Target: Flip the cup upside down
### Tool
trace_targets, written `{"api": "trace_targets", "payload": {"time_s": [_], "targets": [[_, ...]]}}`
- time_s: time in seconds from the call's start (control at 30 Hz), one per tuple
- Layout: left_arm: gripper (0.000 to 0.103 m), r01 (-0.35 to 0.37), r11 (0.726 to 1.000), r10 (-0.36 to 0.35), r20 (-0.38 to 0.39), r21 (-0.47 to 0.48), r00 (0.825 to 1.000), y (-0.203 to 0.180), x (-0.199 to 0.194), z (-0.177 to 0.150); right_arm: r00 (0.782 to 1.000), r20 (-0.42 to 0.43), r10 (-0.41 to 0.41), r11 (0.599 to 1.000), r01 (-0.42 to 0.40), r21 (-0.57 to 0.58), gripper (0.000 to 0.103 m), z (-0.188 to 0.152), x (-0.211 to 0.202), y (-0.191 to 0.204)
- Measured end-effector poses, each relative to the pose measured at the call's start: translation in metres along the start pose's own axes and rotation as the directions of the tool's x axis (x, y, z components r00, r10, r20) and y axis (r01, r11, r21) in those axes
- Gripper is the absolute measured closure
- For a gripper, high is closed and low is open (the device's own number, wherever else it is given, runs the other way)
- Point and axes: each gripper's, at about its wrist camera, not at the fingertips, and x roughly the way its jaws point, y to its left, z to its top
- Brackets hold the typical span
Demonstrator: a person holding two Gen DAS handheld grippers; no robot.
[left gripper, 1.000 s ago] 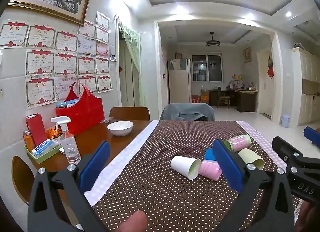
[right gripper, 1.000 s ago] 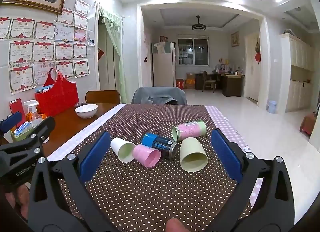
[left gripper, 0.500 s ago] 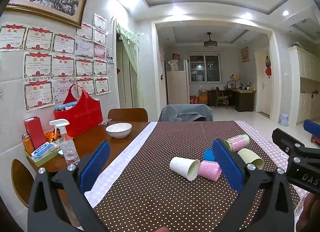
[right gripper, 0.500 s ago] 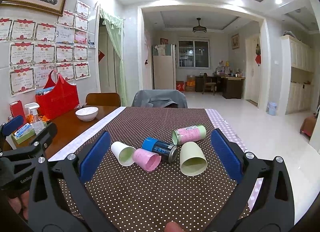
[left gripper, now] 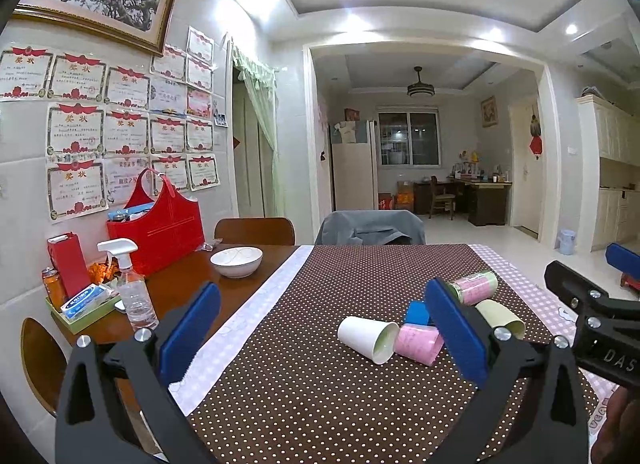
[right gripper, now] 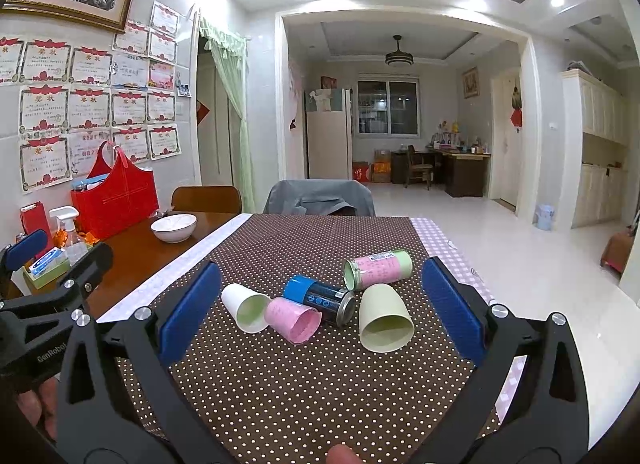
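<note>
Several cups lie on their sides on the brown dotted tablecloth [right gripper: 280, 384]. In the right wrist view they are a white cup [right gripper: 245, 307], a pink cup [right gripper: 292, 319], a blue can-like cup [right gripper: 320, 298], a pink-and-green cup [right gripper: 380, 267] and a pale green cup [right gripper: 383, 323]. In the left wrist view the white cup [left gripper: 367, 338] and pink cup [left gripper: 418, 344] lie between the fingers. My left gripper [left gripper: 320, 332] is open and empty, short of the cups. My right gripper [right gripper: 316, 308] is open and empty, with the cups just beyond it.
A white bowl [left gripper: 236, 261], spray bottle [left gripper: 134, 292], red bag [left gripper: 160, 230] and green tray of small items [left gripper: 86, 310] stand on the bare wood at the left. Chairs [right gripper: 320, 200] stand at the table's far end. The tablecloth's right edge [right gripper: 452, 248] drops to the floor.
Both grippers have shifted only slightly; the views have tilted a little. Both stay open, and the cups have not moved.
</note>
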Motion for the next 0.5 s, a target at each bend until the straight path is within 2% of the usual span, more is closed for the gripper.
{"api": "trace_targets", "payload": {"time_s": [0.5], "targets": [[0.004,0.002,1.000,-0.003,0.001,0.006,1.000,-0.0003,-0.0004,0.0009,1.000,0.000,0.000,1.000,0.000,0.000,0.005,-0.0006,0.0007,-0.0011]]}}
